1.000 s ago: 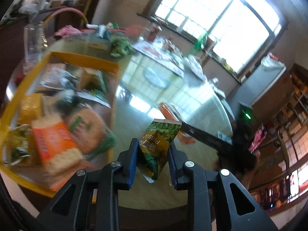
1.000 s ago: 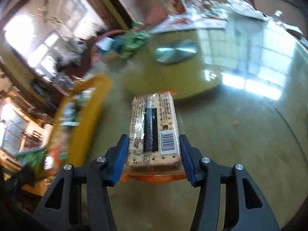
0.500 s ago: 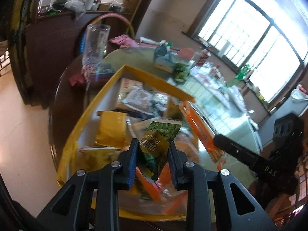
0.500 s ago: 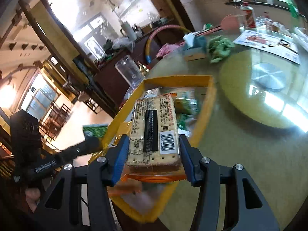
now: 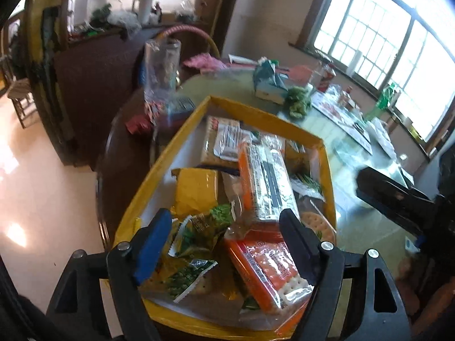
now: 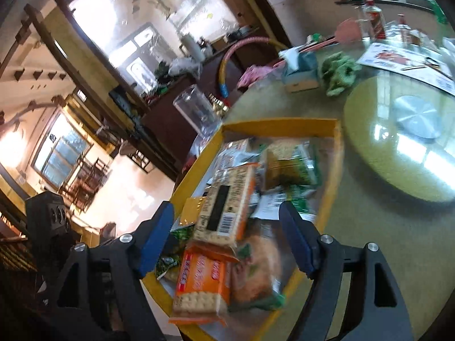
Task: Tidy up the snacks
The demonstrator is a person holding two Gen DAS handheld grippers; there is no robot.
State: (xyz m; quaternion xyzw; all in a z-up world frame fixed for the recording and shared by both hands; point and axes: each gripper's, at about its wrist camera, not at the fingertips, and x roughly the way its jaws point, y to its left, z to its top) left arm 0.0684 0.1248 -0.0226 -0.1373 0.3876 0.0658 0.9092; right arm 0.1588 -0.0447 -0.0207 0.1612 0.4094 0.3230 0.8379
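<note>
A yellow tray [image 5: 256,110] [image 6: 278,126] piled with snack packets sits at the table's edge. My left gripper [image 5: 224,244] hovers over its near end, jaws opening wide, pads touching nothing. The green pea packet [image 5: 199,230] lies loose on the pile just below it. My right gripper [image 6: 226,238] hangs over the same tray, jaws opening too. The long cracker pack [image 6: 224,204] [image 5: 267,182], barcode side up, rests tilted on the other packets, free of the pads. Each gripper shows in the other's view: the right gripper [image 5: 398,199] and the left gripper [image 6: 45,216].
A clear glass jar [image 5: 162,65] stands just beyond the tray's far left corner. A tissue box [image 5: 267,85] and a green cloth [image 5: 298,102] lie behind the tray. The glass turntable [image 6: 412,142] fills the table's middle. The floor drops away left of the tray.
Both grippers swung over the tray and then opened. The green pea packet left the left jaws and the cracker pack left the right jaws; both now lie in the tray.
</note>
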